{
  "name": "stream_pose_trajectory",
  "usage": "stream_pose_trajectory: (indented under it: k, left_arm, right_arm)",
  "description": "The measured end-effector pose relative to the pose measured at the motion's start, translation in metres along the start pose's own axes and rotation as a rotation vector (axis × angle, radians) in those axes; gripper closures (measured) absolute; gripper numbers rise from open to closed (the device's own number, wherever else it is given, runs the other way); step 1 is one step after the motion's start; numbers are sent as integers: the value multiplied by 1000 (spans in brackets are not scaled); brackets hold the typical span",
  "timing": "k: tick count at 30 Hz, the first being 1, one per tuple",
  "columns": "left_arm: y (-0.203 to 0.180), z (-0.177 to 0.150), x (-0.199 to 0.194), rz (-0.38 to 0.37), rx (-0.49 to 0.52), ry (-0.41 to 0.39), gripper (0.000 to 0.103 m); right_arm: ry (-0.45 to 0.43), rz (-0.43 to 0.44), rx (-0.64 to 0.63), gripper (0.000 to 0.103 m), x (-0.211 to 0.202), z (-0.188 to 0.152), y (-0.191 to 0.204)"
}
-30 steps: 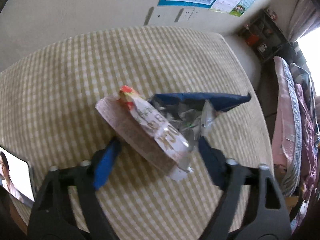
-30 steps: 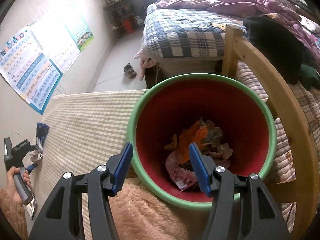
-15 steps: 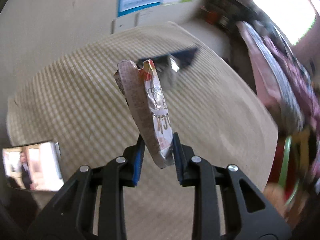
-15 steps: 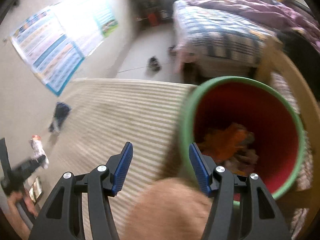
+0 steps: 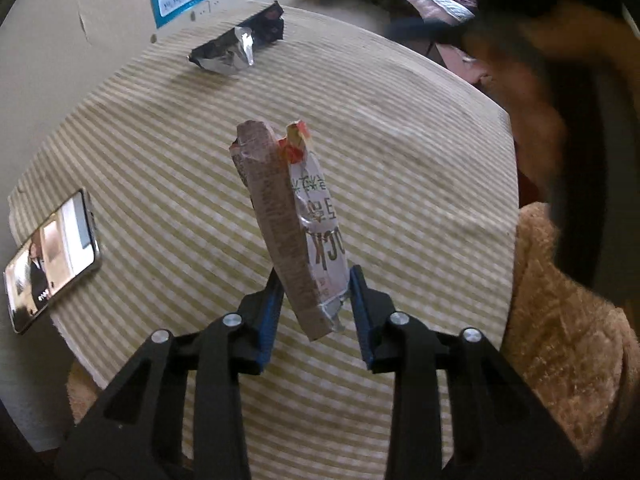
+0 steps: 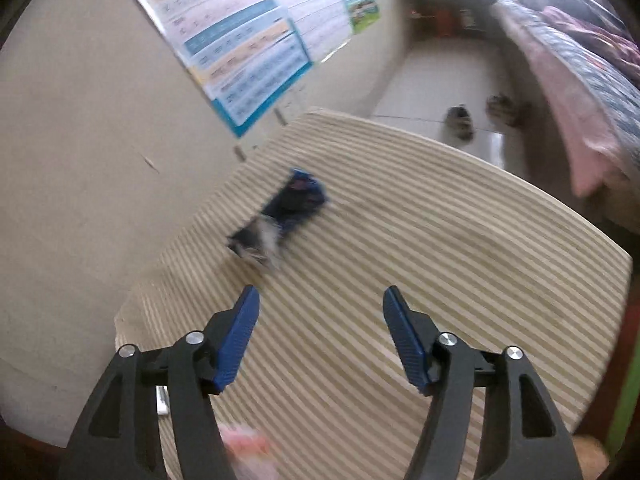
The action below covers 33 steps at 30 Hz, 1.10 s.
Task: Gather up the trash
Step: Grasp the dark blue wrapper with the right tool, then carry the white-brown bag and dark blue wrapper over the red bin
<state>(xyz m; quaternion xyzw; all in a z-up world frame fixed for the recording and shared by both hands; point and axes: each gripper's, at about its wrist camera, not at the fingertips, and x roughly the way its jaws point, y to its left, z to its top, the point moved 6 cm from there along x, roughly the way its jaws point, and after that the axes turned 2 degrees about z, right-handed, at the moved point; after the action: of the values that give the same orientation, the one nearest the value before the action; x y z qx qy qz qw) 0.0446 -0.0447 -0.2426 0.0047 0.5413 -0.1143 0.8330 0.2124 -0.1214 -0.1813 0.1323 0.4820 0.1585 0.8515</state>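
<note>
Lifted off the checked tablecloth (image 5: 160,168), crinkly wrapper (image 5: 296,224) stays pinched in left gripper (image 5: 316,300).

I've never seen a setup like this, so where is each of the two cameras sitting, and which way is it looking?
Left wrist: on the left gripper, looking along its fingers over the checked table; it pinches a snack wrapper; phone at left.
Right wrist: on the right gripper, open, facing the table and wall posters.
Shared: the table and blue wrapper.

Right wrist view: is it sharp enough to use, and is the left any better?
Right wrist: motion-blurred, blue wrapper smeared, window glare top right. Left wrist: held wrapper and phone crisp; right edge blurred and dark.
</note>
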Motion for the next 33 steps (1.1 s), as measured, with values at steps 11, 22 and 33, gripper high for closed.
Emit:
stream_pose_trajectory:
  k: [11,22,33]
  left_arm:
    - [15,-11,5,-92,-88,11,54]
    - [8,-19,10,-177,-84,21,42]
    - [33,-15,4,-148,-225,-23,27]
  right_arm:
    - [84,-21,20,37,87,45,42]
    - [224,-33,111,81,152,43,45]
    - [109,16,4,84,74,39,26]
